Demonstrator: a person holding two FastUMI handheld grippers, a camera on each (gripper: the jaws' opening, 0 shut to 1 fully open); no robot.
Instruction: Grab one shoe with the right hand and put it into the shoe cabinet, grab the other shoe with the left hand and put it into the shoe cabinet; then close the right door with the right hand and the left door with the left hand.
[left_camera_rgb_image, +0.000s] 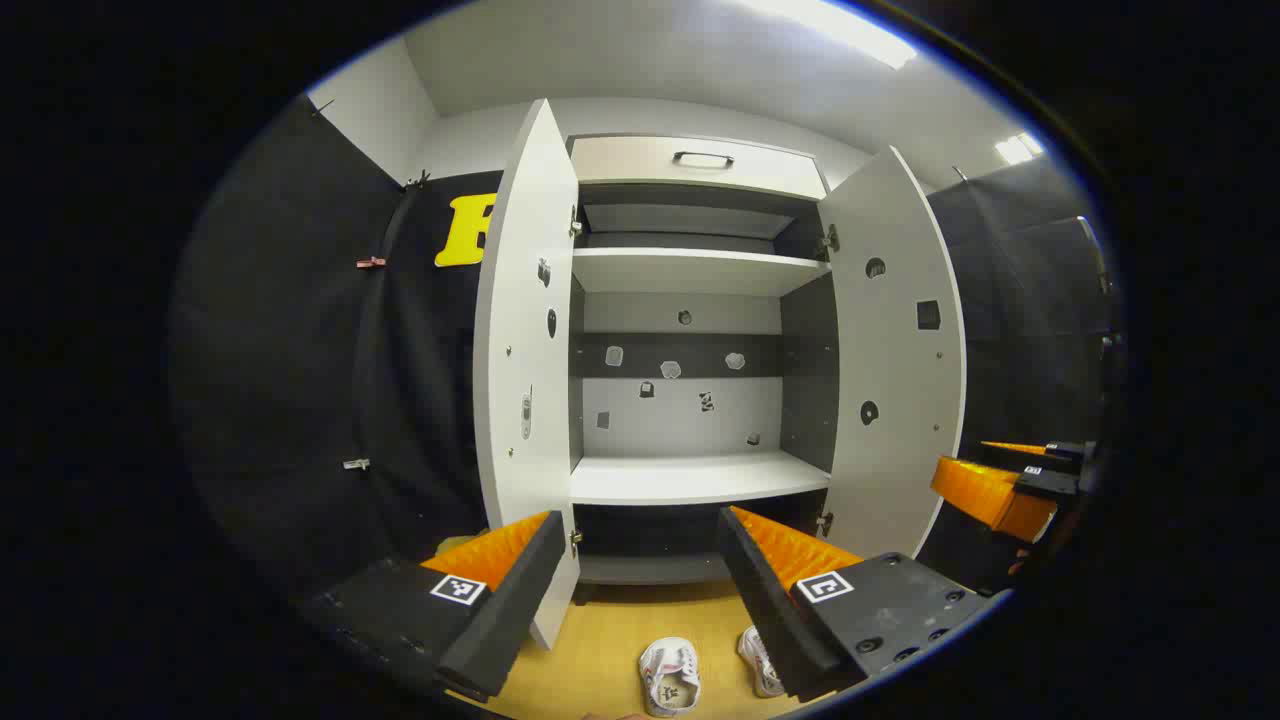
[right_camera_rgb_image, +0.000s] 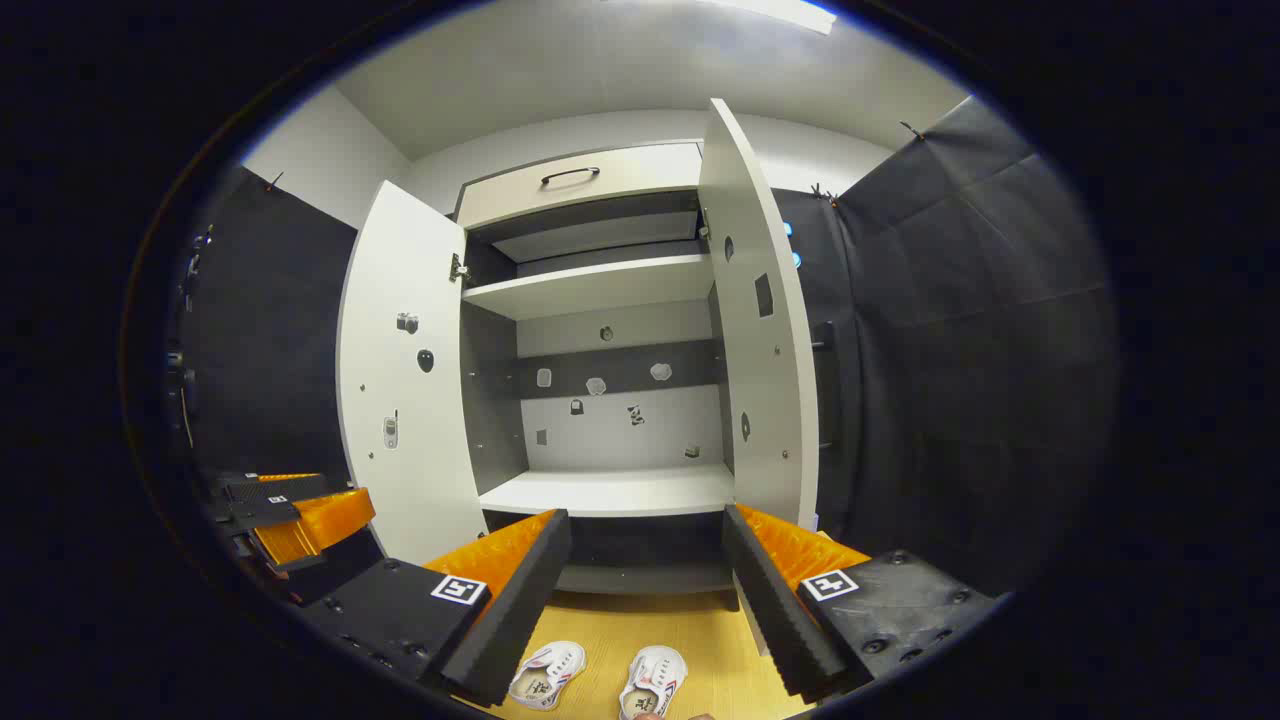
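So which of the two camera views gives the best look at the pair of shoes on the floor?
The right gripper view: both shoes lie side by side between the fingers of the open right hand-held gripper, each seen nearly whole. In the left gripper view, one shoe is clear, but the other is partly hidden behind a finger.

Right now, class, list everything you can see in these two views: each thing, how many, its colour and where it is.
shoes: two, white, side by side on the floor in front of the cabinet
shoe cabinet: one, white with dark inner panels, facing both cameras, shelves bare
cabinet doors: two, white, both swung open
drawer: one, pale with a dark handle, at the cabinet's top
floor: light wood
left hand-held gripper: open, above the shoes
right hand-held gripper: open, above the shoes
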